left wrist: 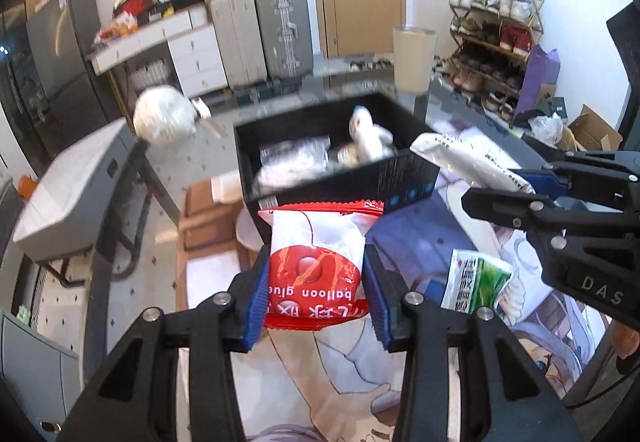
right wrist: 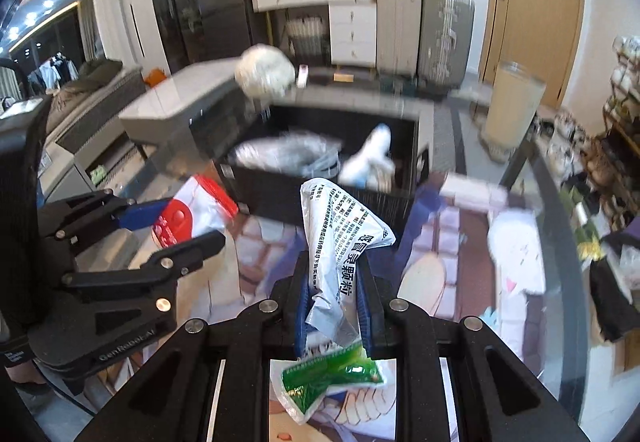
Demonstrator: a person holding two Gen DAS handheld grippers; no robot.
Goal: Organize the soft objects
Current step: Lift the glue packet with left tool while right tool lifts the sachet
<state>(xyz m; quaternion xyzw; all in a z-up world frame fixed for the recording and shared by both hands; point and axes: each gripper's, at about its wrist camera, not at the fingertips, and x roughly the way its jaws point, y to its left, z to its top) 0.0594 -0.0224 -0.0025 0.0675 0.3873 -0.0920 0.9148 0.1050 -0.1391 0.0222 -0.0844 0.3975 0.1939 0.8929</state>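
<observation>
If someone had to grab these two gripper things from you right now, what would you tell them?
Left gripper: shut on the red balloon glue packet, held just short of the black box.
Right gripper: shut on the white sachet, also near the box.
Done: several soft items, including a white plush toy, lie in the box.
Left: drop both packets in, then fetch the green sachet lying on the printed mat.

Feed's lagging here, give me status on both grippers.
Left gripper shut on red balloon-glue packet. Right gripper shut on white sachet. Black box ahead, open. Green sachet on mat.
</observation>
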